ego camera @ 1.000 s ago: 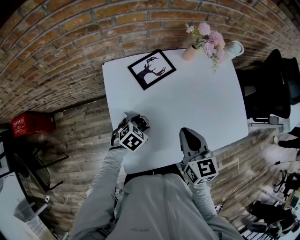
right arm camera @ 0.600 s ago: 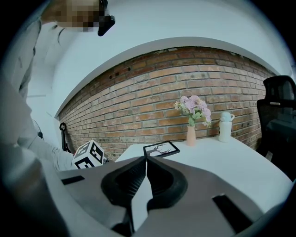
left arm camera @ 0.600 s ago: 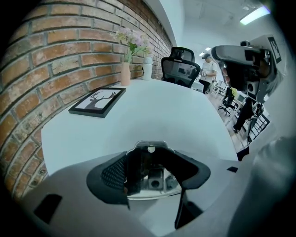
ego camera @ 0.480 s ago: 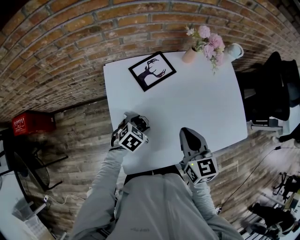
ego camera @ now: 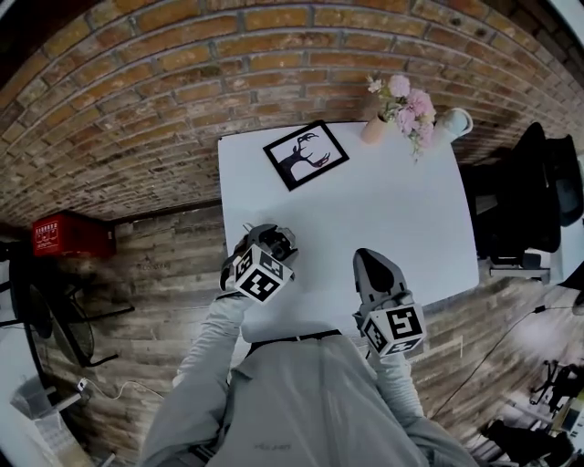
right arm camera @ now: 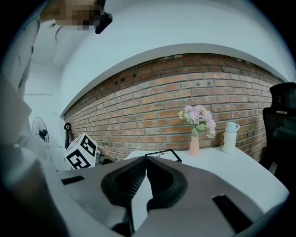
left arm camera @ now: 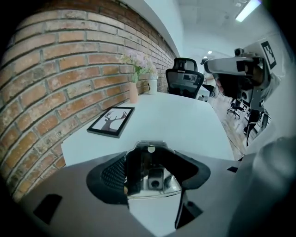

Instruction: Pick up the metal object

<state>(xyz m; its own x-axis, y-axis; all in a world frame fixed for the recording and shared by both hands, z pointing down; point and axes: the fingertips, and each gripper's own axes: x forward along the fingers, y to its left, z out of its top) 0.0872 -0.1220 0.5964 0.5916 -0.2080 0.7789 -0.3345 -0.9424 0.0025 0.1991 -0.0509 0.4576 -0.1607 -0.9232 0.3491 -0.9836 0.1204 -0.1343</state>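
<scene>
Lighting and quality: your views read evenly bright, lit by a ceiling strip light (left arm camera: 249, 7). The white table (ego camera: 383, 210) glares, near shadowless. Heavy fisheye bending, dark corners throughout. The metal object (left arm camera: 152, 178) mirrors its surroundings. Nearest jaws are soft-focused.

The table (ego camera: 383, 210) is set against the brick wall (ego camera: 274, 64). A framed picture (ego camera: 306, 155) is laid flat at its far left, and a vase of flowers (ego camera: 374, 128) is stood at the far right corner, with a bottle (ego camera: 453, 121) just to the right. An office chair (ego camera: 534, 191) is placed right of the table, a crate (ego camera: 71, 235) on the floor to its left. Over the near left edge, the metal object (left arm camera: 155, 178) is clasped in the left gripper (ego camera: 271, 239).
</scene>
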